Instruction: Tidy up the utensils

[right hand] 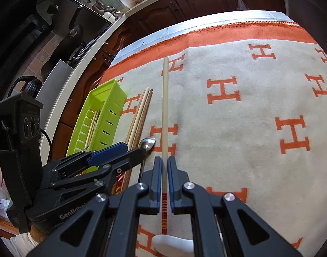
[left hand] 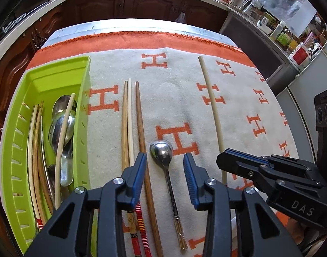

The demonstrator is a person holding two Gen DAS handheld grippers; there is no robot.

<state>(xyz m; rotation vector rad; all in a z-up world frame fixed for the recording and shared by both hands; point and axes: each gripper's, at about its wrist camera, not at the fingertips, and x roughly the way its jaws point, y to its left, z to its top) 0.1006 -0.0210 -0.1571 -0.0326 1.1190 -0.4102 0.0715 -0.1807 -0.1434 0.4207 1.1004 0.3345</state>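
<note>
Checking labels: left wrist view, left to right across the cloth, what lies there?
Green tray with utensils inside → pair of pale chopsticks → brown chopstick → metal spoon → cream chopstick → right claw.

The left tool (left hand: pixel 164 162) hangs with its blue-padded jaws spread wide above a steel spoon (left hand: pixel 166 160) lying on the cream blanket with orange H letters (left hand: pixel 174 98) covering the worktop. Three chopsticks, two pale and one dark brown (left hand: pixel 131 124), lie just left of the spoon. A lime-green slotted plastic tray (left hand: pixel 82 107) at left holds spoons and chopsticks. The right tool (left hand: pixel 234 160) reaches a long cream chopstick (left hand: pixel 211 100).
</note>
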